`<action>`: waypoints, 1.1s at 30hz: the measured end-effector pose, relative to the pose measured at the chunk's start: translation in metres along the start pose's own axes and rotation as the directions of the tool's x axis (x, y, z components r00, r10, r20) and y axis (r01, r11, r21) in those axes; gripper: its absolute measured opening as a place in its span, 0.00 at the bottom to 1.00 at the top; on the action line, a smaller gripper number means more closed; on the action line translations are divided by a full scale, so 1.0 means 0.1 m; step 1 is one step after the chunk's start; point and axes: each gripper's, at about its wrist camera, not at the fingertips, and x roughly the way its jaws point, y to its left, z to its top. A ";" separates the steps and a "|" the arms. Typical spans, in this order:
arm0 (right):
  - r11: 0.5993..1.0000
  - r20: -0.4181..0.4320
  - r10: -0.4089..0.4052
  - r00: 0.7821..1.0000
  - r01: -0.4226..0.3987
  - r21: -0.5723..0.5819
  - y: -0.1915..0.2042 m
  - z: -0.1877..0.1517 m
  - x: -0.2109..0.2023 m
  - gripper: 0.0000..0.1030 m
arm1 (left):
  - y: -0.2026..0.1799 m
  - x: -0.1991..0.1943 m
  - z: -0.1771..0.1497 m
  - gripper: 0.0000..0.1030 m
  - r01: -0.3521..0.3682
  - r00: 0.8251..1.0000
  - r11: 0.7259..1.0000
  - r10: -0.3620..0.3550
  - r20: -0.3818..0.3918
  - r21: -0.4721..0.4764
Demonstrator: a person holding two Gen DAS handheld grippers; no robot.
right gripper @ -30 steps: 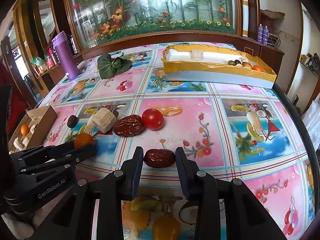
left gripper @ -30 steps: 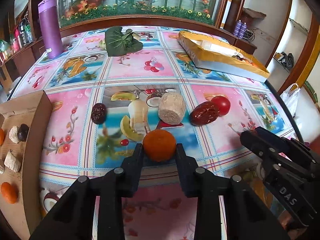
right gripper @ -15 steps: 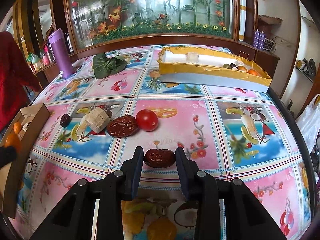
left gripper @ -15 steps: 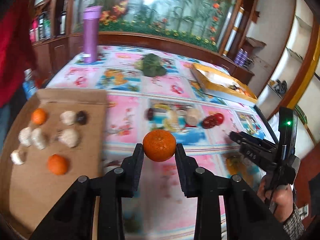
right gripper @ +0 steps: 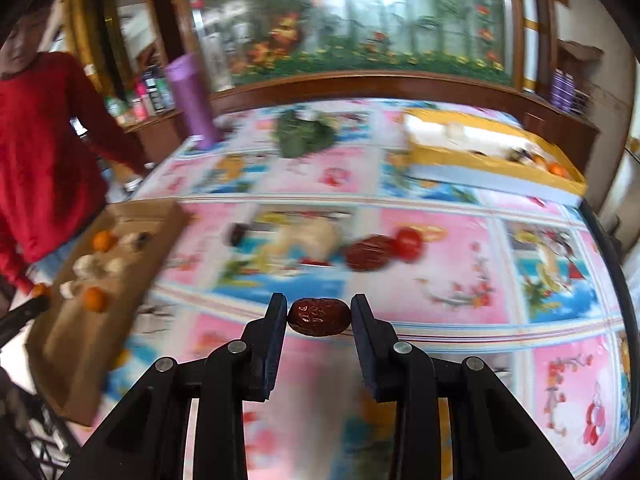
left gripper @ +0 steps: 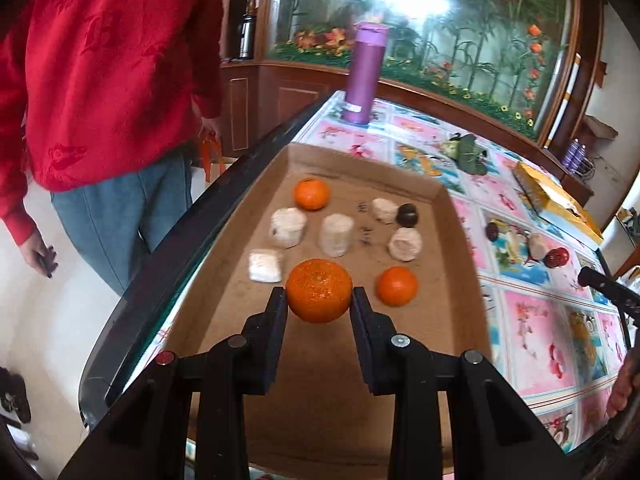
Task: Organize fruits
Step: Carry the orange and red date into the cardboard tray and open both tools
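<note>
My left gripper (left gripper: 319, 300) is shut on an orange tangerine (left gripper: 319, 290) and holds it above the near part of a brown cardboard tray (left gripper: 456, 240). The tray holds two tangerines (left gripper: 397, 285), several pale chunks (left gripper: 337, 234) and a dark date (left gripper: 407, 214). My right gripper (right gripper: 319, 315) is shut on a dark red date (right gripper: 319, 317), held above the patterned tablecloth. On the cloth lie a big date (right gripper: 368, 253), a red tomato (right gripper: 408, 242), a pale chunk (right gripper: 316, 233) and a small dark fruit (right gripper: 237, 234). The tray also shows at the left of the right wrist view (right gripper: 100, 320).
A purple bottle (left gripper: 365, 76) stands at the table's far left corner. A green leafy bundle (right gripper: 304, 134) lies at the back. A yellow-rimmed box (right gripper: 488, 168) with small fruits sits at the back right. A person in red (left gripper: 100, 80) stands left of the table edge.
My left gripper has carried the tangerine left from the table middle to above the cardboard tray. My right gripper has lifted the date and swung left; its view is blurred.
</note>
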 end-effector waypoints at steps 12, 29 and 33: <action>0.907 -0.152 0.282 0.947 -0.315 -0.280 1.90 -0.05 0.34 0.35 | 0.32 0.38 0.01 0.31 -0.002 0.995 0.996 -0.007 -0.101 -0.089; 0.834 -0.250 0.242 0.938 -0.333 -0.440 2.66 -0.36 0.88 0.36 | 0.73 -0.03 0.16 0.57 0.063 0.998 0.964 -0.054 0.042 -0.257; 0.844 -0.212 0.276 0.937 -0.342 -0.413 2.64 -0.29 0.73 0.47 | 0.73 -0.14 0.17 0.59 0.026 0.998 0.968 -0.011 0.063 -0.248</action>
